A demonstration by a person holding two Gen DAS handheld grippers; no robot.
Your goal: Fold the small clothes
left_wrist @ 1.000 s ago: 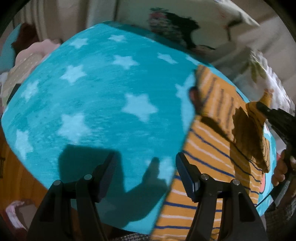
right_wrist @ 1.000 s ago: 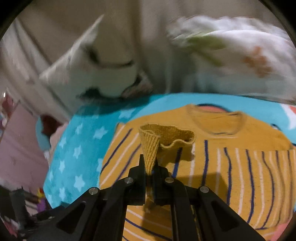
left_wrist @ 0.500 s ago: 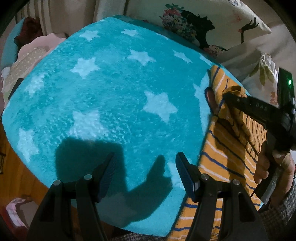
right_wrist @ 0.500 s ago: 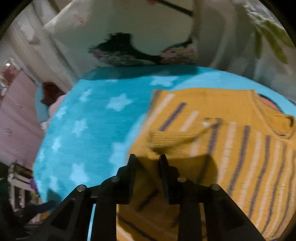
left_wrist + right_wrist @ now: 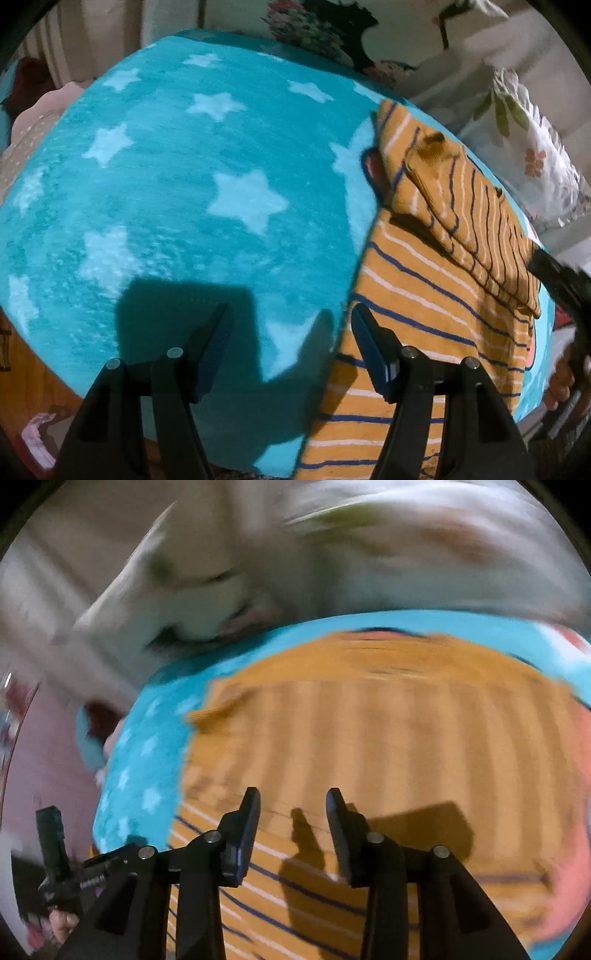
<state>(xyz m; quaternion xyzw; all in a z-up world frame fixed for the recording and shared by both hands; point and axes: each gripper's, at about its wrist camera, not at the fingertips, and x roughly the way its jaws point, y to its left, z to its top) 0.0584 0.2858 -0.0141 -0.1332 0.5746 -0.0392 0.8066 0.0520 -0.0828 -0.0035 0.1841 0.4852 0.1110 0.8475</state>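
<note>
Black claw [image 5: 290, 347] arms w/ silver screws.

Right tongs [image 5: 291, 812] above a blurred mustard striped sweater [image 5: 388, 738], jaws just opened and nothing between them. The sweater lies on a turquoise star blanket [image 5: 144, 771]. The left tongs [image 5: 55, 845] show at lower left, pale pillows [image 5: 295, 572] behind.

blur: my right view smears the sweater [image 5: 369, 738] stripes | cut off: sweater hem, left view | pillows [image 5: 332, 554] unreadable
</note>
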